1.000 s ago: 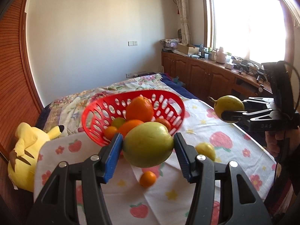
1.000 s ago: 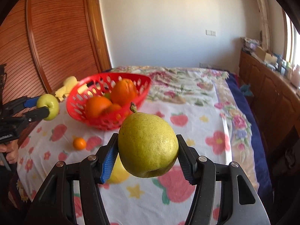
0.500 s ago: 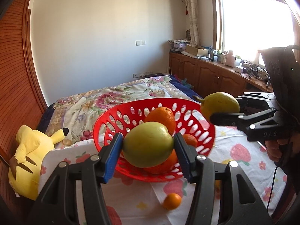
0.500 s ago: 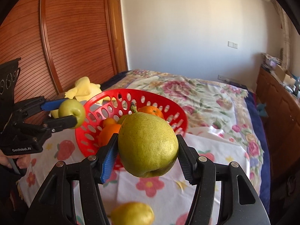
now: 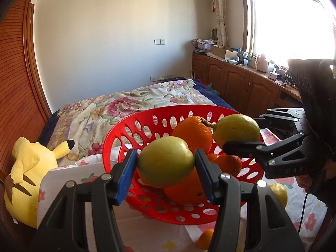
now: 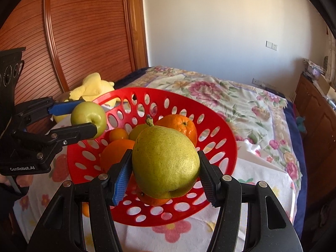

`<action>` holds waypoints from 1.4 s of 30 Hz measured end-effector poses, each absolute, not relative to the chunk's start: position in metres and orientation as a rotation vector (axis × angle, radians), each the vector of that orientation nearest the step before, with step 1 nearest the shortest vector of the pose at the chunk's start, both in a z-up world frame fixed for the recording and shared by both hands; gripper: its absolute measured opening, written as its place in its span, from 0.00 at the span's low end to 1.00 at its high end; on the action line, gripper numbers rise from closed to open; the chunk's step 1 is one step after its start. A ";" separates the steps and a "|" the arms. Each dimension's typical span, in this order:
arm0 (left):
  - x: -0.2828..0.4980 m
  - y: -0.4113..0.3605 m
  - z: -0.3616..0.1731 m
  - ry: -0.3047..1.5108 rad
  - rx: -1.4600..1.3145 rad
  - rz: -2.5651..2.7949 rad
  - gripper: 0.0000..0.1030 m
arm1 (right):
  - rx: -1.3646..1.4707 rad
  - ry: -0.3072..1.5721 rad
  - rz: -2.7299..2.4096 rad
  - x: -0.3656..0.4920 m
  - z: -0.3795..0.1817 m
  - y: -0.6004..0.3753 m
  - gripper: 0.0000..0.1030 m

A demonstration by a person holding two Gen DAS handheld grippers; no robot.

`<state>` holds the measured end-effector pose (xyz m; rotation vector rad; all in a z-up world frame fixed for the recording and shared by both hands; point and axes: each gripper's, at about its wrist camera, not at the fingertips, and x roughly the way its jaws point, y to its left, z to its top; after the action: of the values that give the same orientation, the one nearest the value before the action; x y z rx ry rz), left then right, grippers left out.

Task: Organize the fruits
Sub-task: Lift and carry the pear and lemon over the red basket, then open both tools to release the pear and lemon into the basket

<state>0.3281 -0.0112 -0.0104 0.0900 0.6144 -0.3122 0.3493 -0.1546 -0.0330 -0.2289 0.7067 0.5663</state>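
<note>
My left gripper (image 5: 166, 166) is shut on a green apple (image 5: 166, 161), held over the near left rim of the red perforated basket (image 5: 130, 134). In the right wrist view that apple (image 6: 89, 118) hangs above the basket's left edge. My right gripper (image 6: 166, 168) is shut on a yellow-green pear (image 6: 166, 159), stem up, above the basket (image 6: 216, 138). From the left wrist view the pear (image 5: 236, 131) sits over the basket's right side. Several oranges (image 5: 192, 134) lie in the basket. A small orange (image 5: 204, 239) and a yellow fruit (image 5: 279, 193) rest on the cloth.
The basket stands on a fruit-print cloth (image 6: 252, 180) laid over a flowered bedspread (image 6: 220, 92). A yellow plush toy (image 5: 25, 168) lies at the left by a wooden slatted door (image 6: 79, 33). Wooden cabinets (image 5: 237, 84) run under the window at right. A person's hand (image 5: 304, 180) holds the right gripper.
Both grippers have moved in toward the basket, each still holding its fruit. The apple and the pear now hang over the basket instead of short of it.
</note>
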 end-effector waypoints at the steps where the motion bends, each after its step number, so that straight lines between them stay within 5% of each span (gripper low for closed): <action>1: 0.330 -0.011 -0.011 0.616 0.092 -0.311 0.53 | -0.230 0.709 0.566 0.351 -0.034 -0.154 0.59; 42: 0.389 -0.024 -0.015 0.750 0.142 -0.265 0.54 | -0.175 0.660 0.554 0.333 -0.026 -0.173 0.63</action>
<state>0.3891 -0.0235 -0.0150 0.1419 0.7498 -0.2649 0.3331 -0.1726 -0.0263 -0.1754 0.6599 0.5540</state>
